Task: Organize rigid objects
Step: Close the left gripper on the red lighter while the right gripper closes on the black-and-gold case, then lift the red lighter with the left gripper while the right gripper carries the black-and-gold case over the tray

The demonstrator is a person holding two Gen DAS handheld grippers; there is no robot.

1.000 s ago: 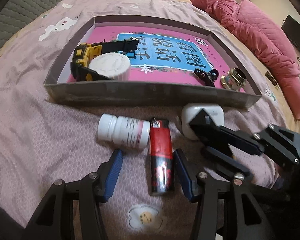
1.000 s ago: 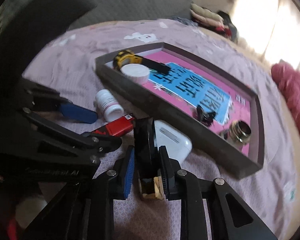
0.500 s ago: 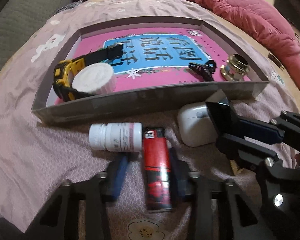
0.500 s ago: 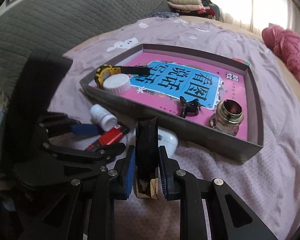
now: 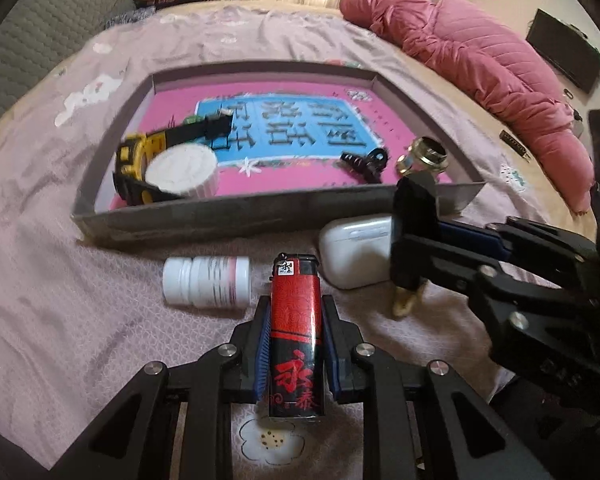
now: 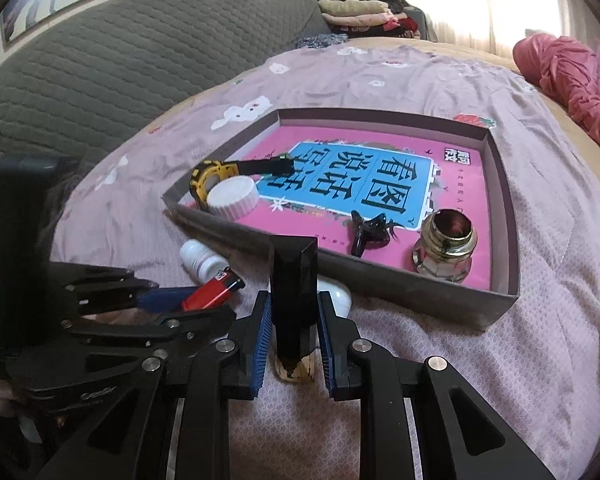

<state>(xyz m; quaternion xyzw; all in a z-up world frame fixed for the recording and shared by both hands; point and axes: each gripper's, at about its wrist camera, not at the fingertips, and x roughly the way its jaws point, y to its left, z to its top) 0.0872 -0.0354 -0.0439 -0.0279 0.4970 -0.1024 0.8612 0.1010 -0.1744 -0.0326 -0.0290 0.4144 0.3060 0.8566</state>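
Red lighter (image 5: 295,332) w/ "永泰" clamped in left gripper (image 5: 295,350) fingers.

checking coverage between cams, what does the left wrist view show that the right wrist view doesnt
Only the left wrist view: the lighter's full printed body clamped in the left tool, the earbud case nearly whole, a dark screen far right.

Only the right wrist view: the grey quilted sofa back, and the black block gripped head-on by the right tool.

Both: the tray holding tape measure, white lid, hair clip, brass fitting; the pill bottle.
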